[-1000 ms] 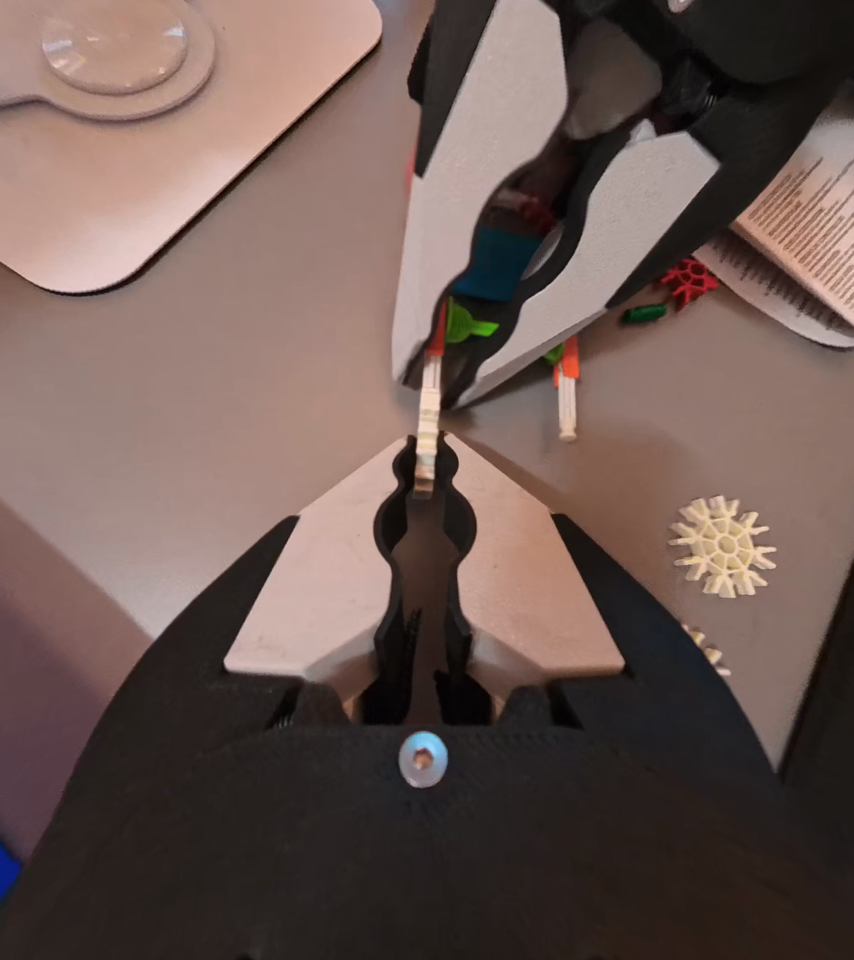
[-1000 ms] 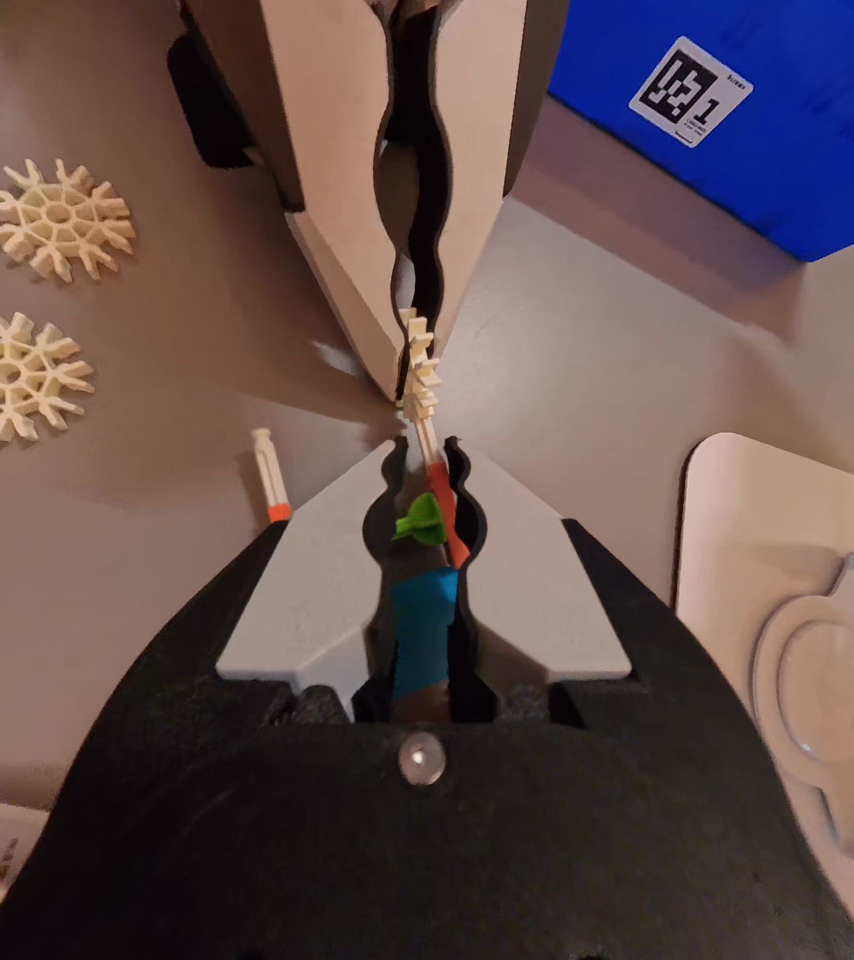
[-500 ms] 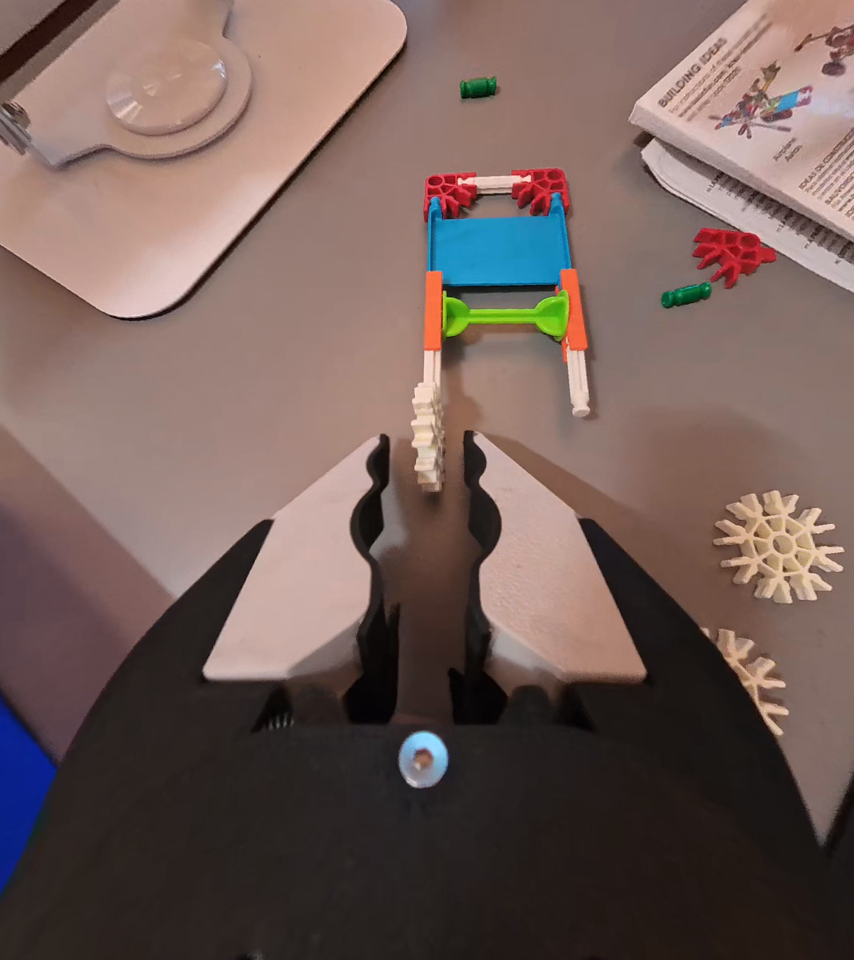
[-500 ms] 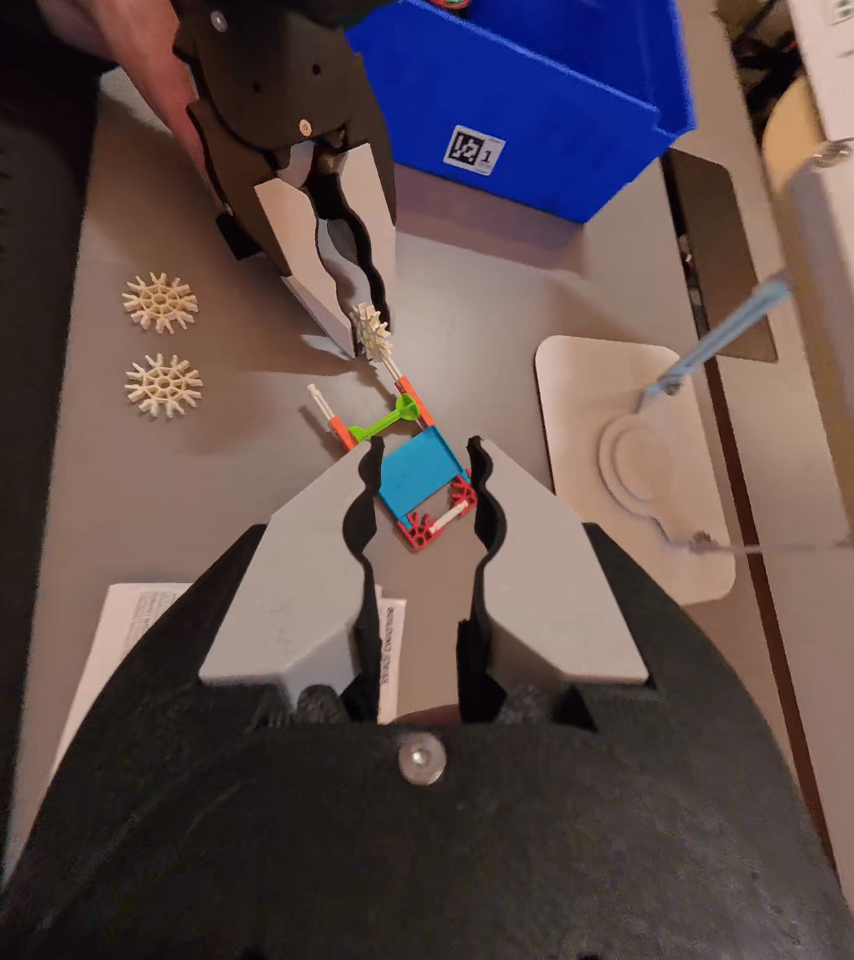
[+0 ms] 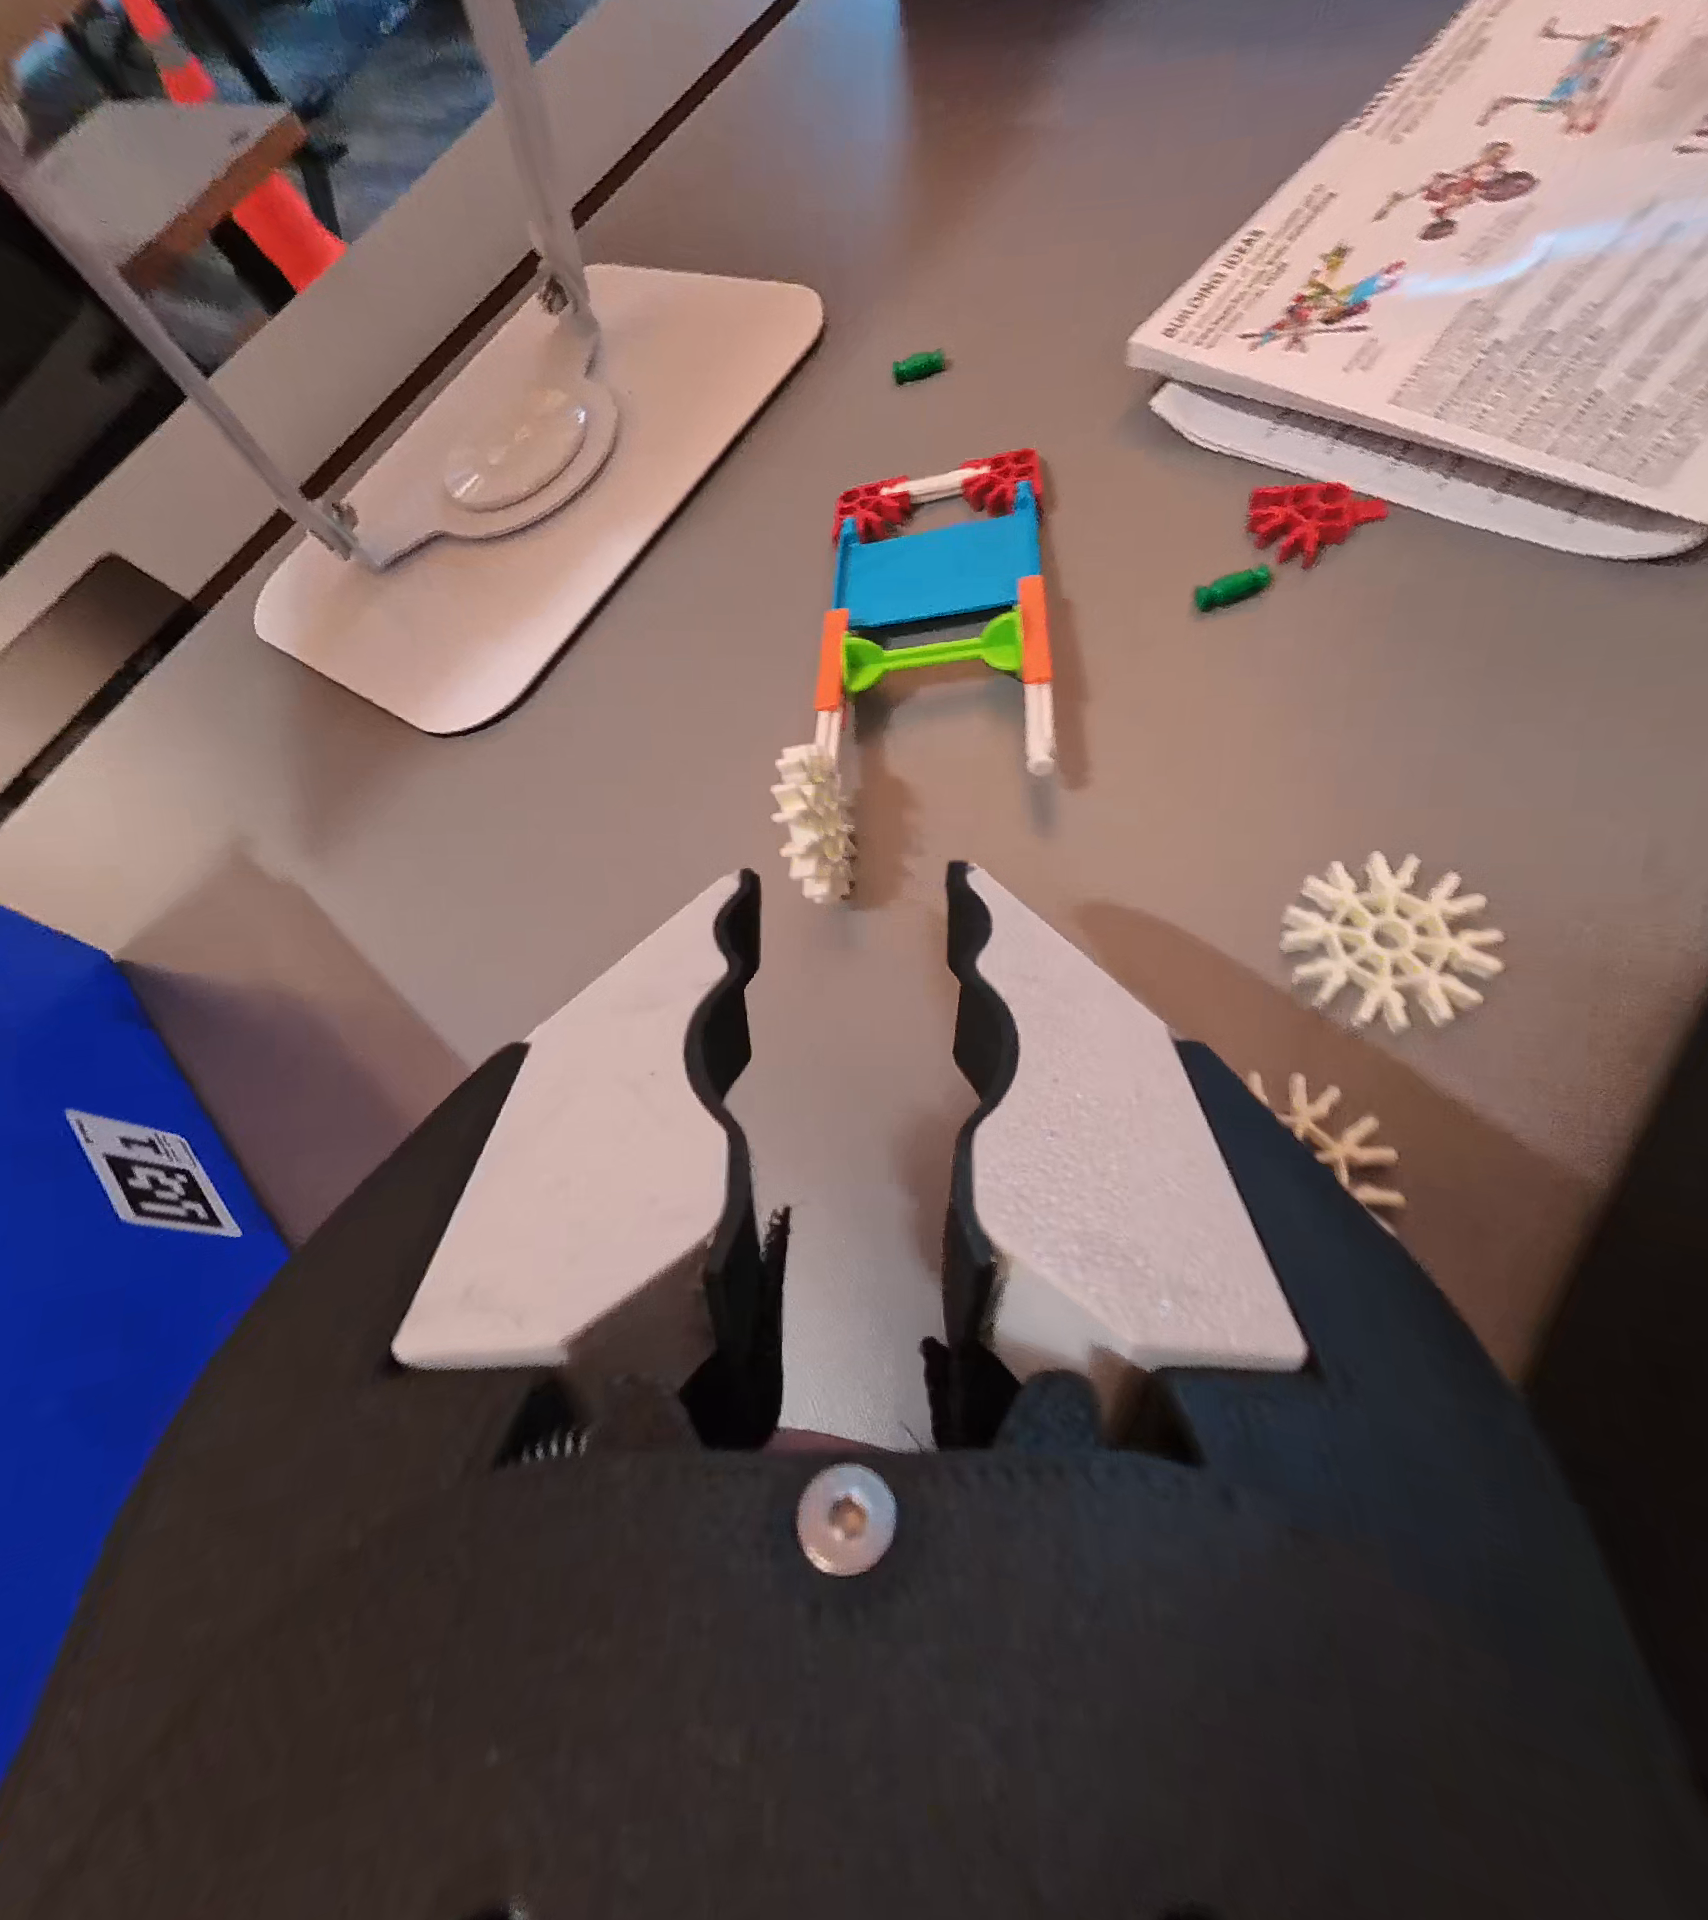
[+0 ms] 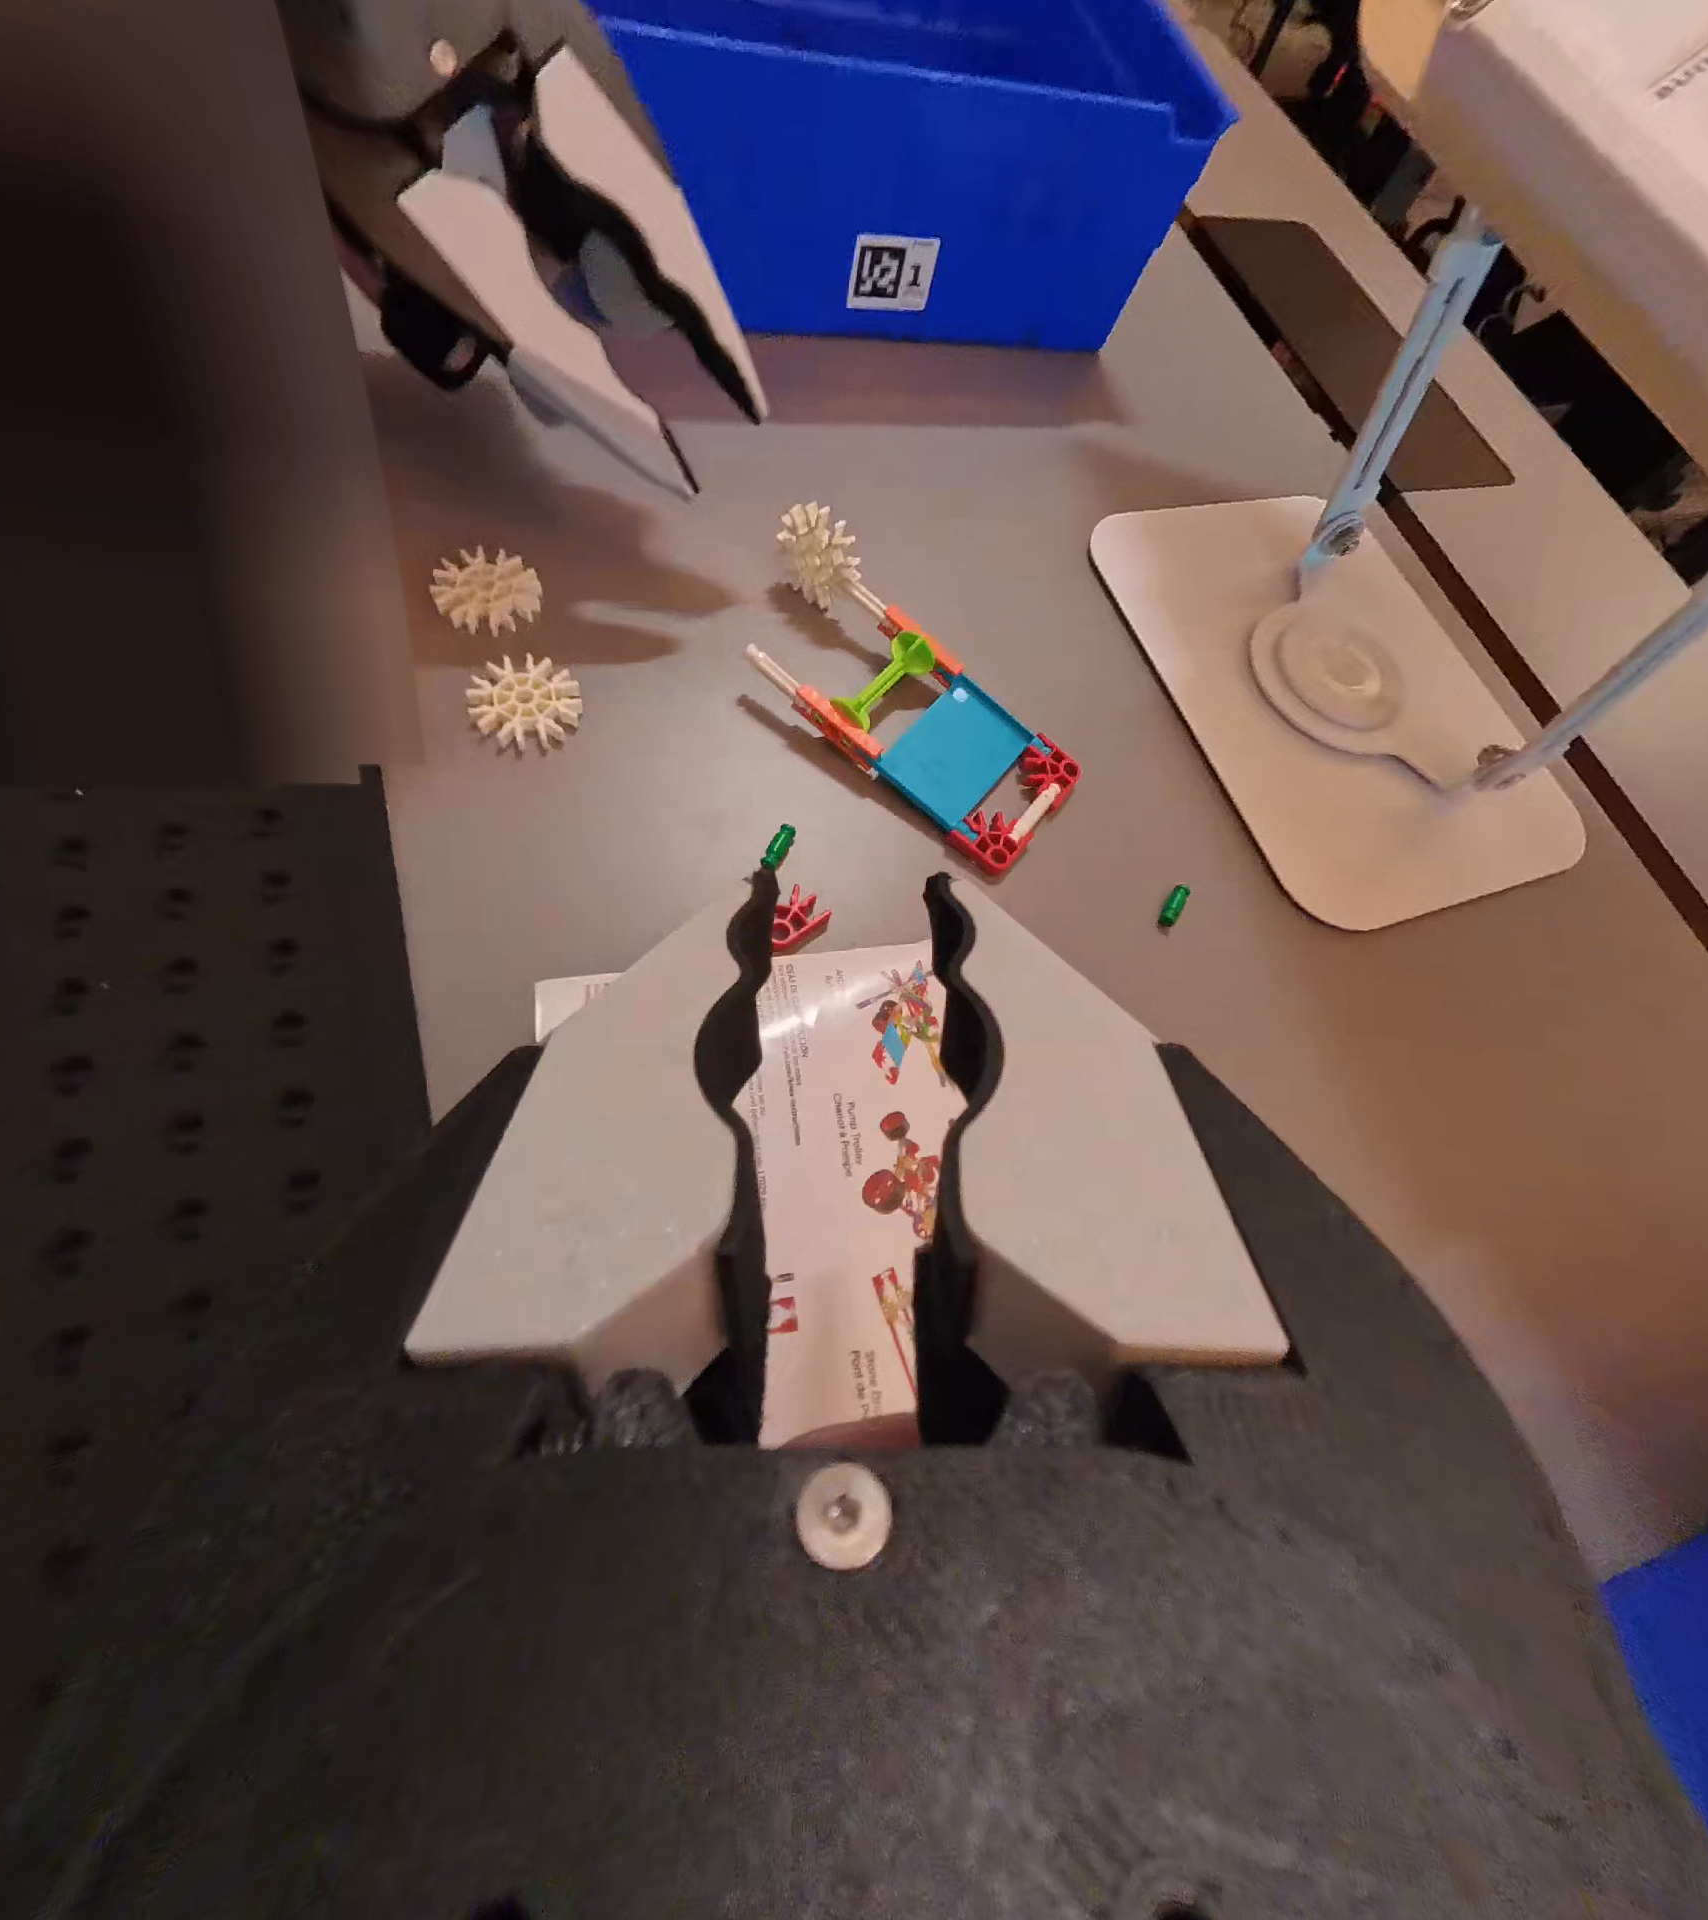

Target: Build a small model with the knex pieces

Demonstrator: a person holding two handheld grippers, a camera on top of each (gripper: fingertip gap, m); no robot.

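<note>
Both grippers (image 5: 848,883) (image 6: 845,894) withdrawn, now empty

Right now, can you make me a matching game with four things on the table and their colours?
Things:
1. bin
2. panel
3. loose snowflake
4. short pegs

Colours:
A. dark green
B. cream
C. deep blue
D. light blue

Pairs: 1-C, 2-D, 3-B, 4-A
</note>
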